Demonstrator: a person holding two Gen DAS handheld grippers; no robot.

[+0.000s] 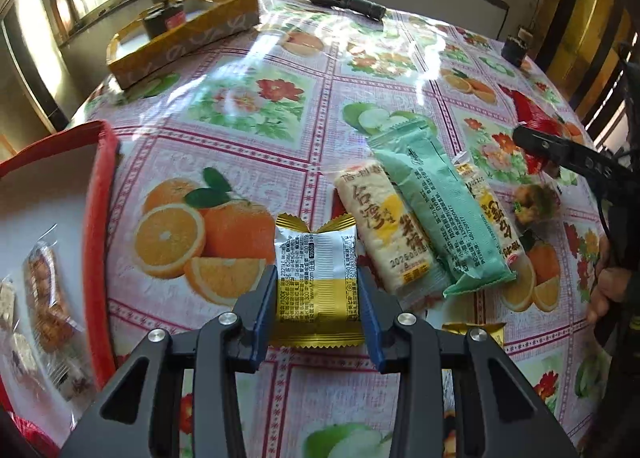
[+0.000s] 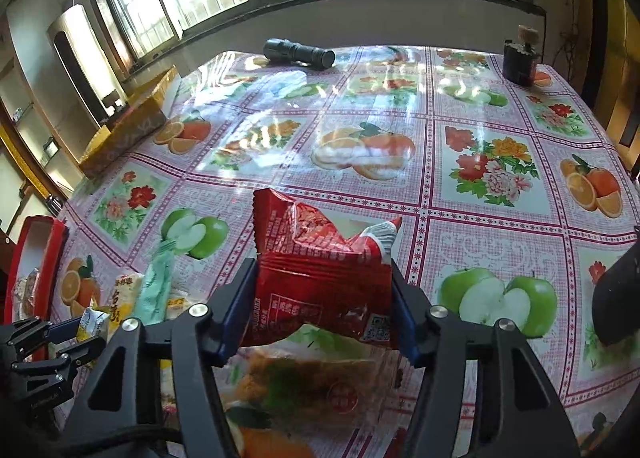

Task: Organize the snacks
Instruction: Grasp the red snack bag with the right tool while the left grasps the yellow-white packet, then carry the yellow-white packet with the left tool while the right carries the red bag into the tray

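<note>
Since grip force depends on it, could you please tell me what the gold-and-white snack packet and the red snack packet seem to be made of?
Gold-and-white snack packet: likely metallised plastic film, glossy; shiny gold bands and zigzag-cut sealed ends.
Red snack packet: likely thin plastic film, glossy; sharp crinkles, highlights and a serrated edge.

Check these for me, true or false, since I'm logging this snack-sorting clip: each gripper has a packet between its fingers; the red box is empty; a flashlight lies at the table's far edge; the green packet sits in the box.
1. Each gripper has a packet: true. The left gripper has the gold-and-white packet, the right gripper the red packet.
2. Red box empty: false, it holds wrapped snacks.
3. Flashlight at far edge: true.
4. Green packet in box: false, it lies on the table.
</note>
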